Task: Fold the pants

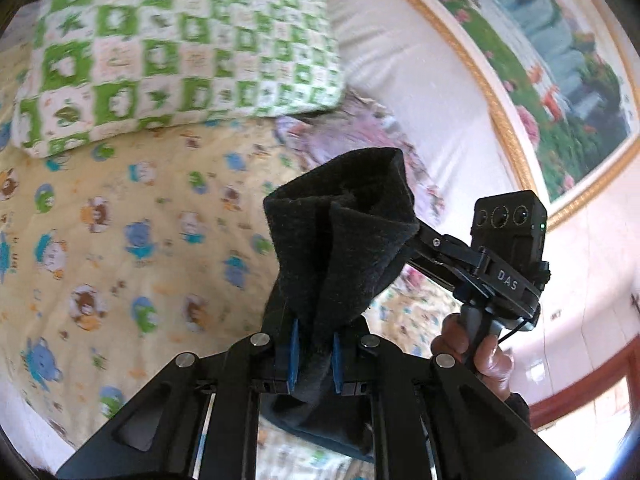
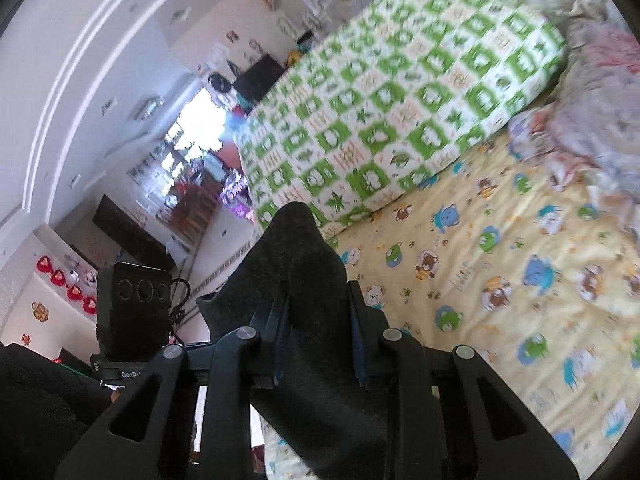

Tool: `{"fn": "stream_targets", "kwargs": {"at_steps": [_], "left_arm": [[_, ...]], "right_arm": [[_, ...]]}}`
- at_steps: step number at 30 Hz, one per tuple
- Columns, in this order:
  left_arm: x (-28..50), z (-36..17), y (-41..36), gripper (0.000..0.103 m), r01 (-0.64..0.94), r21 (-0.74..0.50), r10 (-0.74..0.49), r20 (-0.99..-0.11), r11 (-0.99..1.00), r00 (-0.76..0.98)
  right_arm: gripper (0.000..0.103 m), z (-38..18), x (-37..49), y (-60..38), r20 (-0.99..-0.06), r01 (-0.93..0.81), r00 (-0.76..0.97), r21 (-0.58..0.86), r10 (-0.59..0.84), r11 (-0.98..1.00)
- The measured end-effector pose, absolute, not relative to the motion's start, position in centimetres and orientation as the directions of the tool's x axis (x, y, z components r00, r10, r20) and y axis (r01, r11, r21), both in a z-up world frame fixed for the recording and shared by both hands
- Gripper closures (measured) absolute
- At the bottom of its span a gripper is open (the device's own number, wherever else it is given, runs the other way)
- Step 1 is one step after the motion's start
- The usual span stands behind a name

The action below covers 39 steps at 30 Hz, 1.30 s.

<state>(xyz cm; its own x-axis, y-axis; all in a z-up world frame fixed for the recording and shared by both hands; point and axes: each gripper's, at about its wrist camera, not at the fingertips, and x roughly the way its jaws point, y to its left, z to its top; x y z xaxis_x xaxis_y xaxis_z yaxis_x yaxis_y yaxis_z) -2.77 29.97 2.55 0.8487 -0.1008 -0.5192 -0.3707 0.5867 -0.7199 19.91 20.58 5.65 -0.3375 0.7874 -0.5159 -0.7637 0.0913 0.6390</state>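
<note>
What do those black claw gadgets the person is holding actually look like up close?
Both the left gripper and the right gripper are matte black linkage frames with silver pivot bolts and blue finger pads. Each carries a boxy black three-lens camera; one bracket reads "DAS". A thin black cable trails nearby. A bare hand holds the handle.

You get bright daylight in both views. A window (image 2: 200, 116) blows out white at left-centre of the right wrist view. Fisheye bending curves the edges, corners go black, and the checked quilt (image 1: 176, 48) smears with motion blur.
</note>
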Motion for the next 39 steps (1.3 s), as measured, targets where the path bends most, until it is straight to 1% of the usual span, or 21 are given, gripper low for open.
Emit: {"fn": "stream_targets", "kwargs": {"at_steps": [8, 17, 22, 28, 34, 39], "left_arm": [[-1.6, 5.1, 23.5, 0.092, -0.268, -0.695, -0.187, -0.505, 0.668, 0.842], [1.0, 5.5, 16.8, 0.092, -0.175, -0.672, -0.295, -0.524, 0.72, 0.799], [2.2, 5.2, 13.4, 0.092, -0.145, -0.629, -0.311, -0.555, 0.763, 0.771], [3.7, 4.5, 11.0, 0.092, -0.122, -0.599, -0.331, -0.588, 0.792, 0.738], [4.7, 3.7, 9.4, 0.091, -0.108, -0.568, -0.333, -0.615, 0.816, 0.715], [5.1, 3.1, 7.9, 0.091, -0.091, -0.542, -0.332, -0.63, 0.836, 0.702]], "right_arm": [[0.075, 7.0, 20.4, 12.9, -0.461, -0.736, -0.259, 0.663, 0.849, 0.135], [0.075, 6.0, 20.7, 4.2, -0.428, -0.67, -0.16, 0.709, 0.89, 0.22], [0.075, 5.1, 20.4, -0.2, -0.408, -0.633, -0.103, 0.731, 0.907, 0.257], [0.075, 3.3, 20.0, -4.3, -0.372, -0.584, -0.034, 0.76, 0.928, 0.284], [0.075, 1.7, 20.0, -7.0, -0.337, -0.545, 0.0, 0.789, 0.942, 0.282], [0.075, 0.7, 20.0, -8.4, -0.333, -0.529, 0.025, 0.796, 0.943, 0.295]]}}
